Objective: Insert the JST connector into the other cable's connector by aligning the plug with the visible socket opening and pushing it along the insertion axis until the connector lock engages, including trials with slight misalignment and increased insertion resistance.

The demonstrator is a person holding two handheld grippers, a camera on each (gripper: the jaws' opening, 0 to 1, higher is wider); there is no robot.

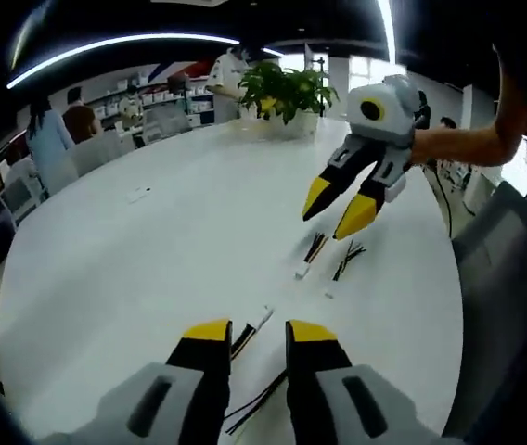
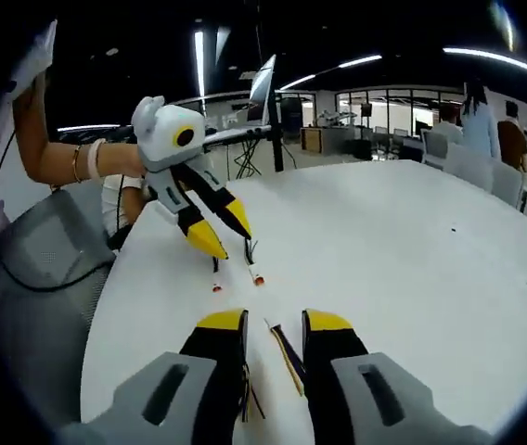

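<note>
Cables (image 1: 333, 255) on white table (image 1: 152, 269), potted plant (image 1: 287, 93) behind, grippers (image 1: 259, 338) hovering agape

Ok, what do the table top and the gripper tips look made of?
Table: a smooth white top, probably laminate, with a soft sheen from the ceiling lights. Left gripper and right gripper: yellow tips look like matte plastic or rubber caps on black fingers; hard to tell which.
</note>
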